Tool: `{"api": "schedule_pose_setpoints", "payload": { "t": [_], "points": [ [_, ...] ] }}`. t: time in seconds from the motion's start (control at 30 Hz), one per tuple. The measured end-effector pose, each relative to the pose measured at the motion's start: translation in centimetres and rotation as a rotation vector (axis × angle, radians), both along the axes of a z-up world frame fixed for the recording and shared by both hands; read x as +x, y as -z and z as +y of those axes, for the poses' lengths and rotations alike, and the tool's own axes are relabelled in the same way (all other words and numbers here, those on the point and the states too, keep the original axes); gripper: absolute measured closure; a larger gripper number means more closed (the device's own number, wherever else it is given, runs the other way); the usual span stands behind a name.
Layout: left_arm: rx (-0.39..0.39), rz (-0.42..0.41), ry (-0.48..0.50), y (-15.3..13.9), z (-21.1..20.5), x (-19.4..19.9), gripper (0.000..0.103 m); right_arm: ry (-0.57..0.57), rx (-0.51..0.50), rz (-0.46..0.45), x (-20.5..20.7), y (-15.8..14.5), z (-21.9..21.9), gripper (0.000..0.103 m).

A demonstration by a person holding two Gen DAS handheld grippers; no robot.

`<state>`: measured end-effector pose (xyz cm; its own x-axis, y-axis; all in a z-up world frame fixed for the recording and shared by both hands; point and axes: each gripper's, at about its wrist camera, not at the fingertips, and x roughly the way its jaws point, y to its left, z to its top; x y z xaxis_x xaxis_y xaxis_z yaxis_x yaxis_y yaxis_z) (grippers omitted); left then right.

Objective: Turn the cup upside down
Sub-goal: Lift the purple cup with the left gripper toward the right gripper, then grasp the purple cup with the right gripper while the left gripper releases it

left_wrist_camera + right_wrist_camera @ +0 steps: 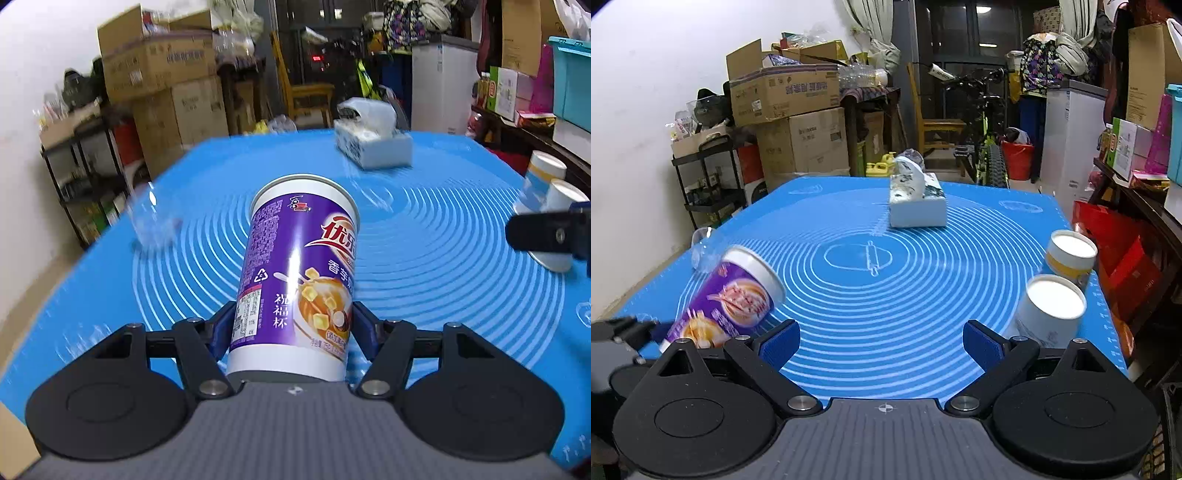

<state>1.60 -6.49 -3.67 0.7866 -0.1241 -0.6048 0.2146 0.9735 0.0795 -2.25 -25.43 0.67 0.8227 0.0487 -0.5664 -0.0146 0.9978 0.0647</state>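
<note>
Jaws of the left gripper [291, 328] are clamped on the narrow end of the purple cup [295, 273], holding it tilted in the air over the blue mat [443, 258] on the worktop, probably so a wrist roll can turn it over. Right gripper [881, 341] hangs with its jaws wide apart and nothing between them, near two paper cups [1049, 310] standing beside the mat's edge.
</note>
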Motion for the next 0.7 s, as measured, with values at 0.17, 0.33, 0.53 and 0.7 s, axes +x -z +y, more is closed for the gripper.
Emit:
{"api": "schedule_pose_setpoints", "payload": {
  "t": [0.17, 0.33, 0.53, 0.7],
  "points": [
    [0.035, -0.006, 0.015, 0.48, -1.01, -0.66, 0.037, 0.013, 0.001, 0.011, -0.75, 0.5, -0.63, 0.008],
    [0.036, 0.017, 0.004, 0.69, -1.0, -0.59, 0.036, 0.015, 0.002, 0.017, -0.91, 0.59, -0.76, 0.008],
    [-0.015, 0.028, 0.009, 0.83, -0.44, -0.65, 0.023, 0.007, 0.003, 0.018, -0.95, 0.72, -0.75, 0.008],
    [-0.017, 0.019, 0.009, 0.63, -0.49, -0.78, 0.018, 0.0, -0.002, 0.02, -0.97, 0.62, -0.42, 0.008]
  ]
}}
